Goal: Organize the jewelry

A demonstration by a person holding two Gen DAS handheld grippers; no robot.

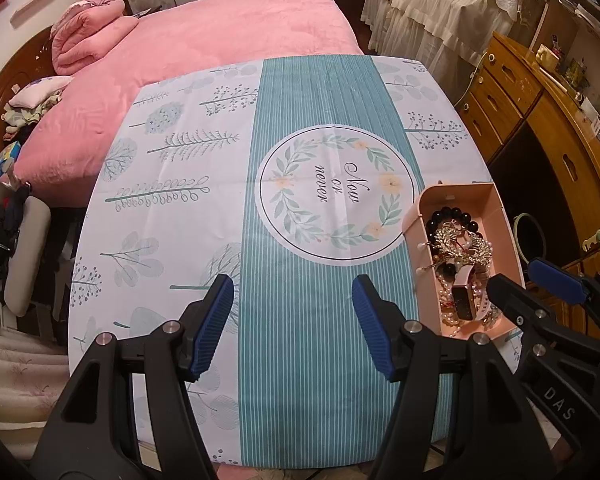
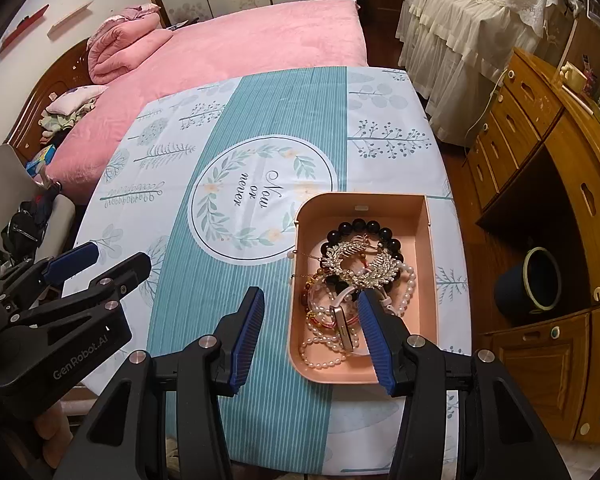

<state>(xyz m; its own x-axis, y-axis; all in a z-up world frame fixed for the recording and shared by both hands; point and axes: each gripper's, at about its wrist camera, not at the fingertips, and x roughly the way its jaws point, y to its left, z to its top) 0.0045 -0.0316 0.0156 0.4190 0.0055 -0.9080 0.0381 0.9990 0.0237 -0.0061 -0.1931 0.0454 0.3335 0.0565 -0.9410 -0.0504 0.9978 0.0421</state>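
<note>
Jewelry (image 2: 356,280) sits heaped in the pink tray (image 2: 430,272) on my right side of the tablecloth (image 2: 260,140): black bead bracelet, rhinestone brooch, pearl strands, a watch all tangled. The tray's long axis runs away from me. My right gripper (image 2: 312,336) hangs spread wide, empty, over the tray's near end, one finger above the pile. My left gripper (image 1: 292,324) is also agape, holding nothing, over bare cloth well to the tray's left. So the right is nearer. Gathered in or awaiting sorting out, I can't say which.
</note>
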